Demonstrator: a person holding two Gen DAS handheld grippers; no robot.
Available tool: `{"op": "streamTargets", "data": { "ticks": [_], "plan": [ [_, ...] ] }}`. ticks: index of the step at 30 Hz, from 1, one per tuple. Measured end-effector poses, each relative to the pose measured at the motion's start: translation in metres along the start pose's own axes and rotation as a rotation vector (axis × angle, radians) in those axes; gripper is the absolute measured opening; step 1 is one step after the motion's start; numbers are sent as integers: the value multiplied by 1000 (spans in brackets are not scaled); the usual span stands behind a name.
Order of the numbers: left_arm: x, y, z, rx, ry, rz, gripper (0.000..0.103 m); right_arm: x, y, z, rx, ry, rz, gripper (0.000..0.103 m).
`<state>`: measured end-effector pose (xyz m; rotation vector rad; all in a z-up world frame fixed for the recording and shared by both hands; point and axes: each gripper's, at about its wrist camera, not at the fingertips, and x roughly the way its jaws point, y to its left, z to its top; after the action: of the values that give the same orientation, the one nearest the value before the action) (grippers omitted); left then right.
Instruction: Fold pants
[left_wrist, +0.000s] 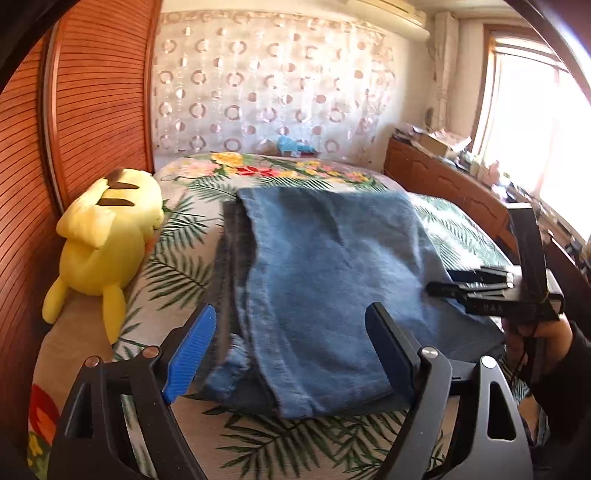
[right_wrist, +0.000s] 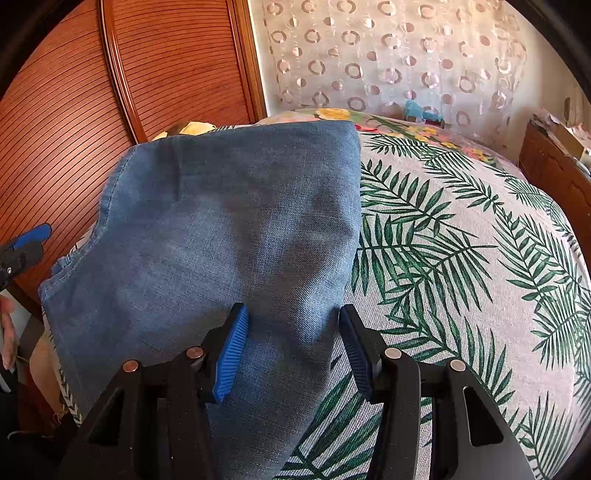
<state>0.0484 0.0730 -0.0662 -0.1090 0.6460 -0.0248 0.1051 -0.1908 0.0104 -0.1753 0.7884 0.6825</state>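
Leaf-print bed (left_wrist: 177, 258) with a slatted wooden headboard (left_wrist: 96, 92) behind is where it's all laid out. Blue pants (left_wrist: 314, 277) are seen folded flat just ahead of the left tongs (left_wrist: 291, 354), which are spread wide, tilted downward, nothing gripped. Right tongs (right_wrist: 291, 350) are angled down too, roughly half open, straddling a raised bunch of denim; whether it's actually pinched can't be told. A yellow plush (left_wrist: 107, 240) is parked off to the left.
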Motion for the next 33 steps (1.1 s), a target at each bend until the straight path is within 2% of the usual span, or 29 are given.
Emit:
{"op": "streamTargets", "data": {
  "ticks": [13, 18, 25, 33],
  "plan": [
    [19, -41, -10, 82, 50, -51, 84, -1, 1, -1, 0, -1, 1, 53],
    [23, -44, -14, 81, 58, -52, 84, -6, 0, -3, 6, -9, 5, 53],
    [27, -47, -20, 84, 69, -56, 84, -33, 7, -17, -9, -30, 9, 53],
    [33, -46, -26, 91, 83, -51, 84, -45, 6, -42, 43, 10, 34, 53]
  ]
}}
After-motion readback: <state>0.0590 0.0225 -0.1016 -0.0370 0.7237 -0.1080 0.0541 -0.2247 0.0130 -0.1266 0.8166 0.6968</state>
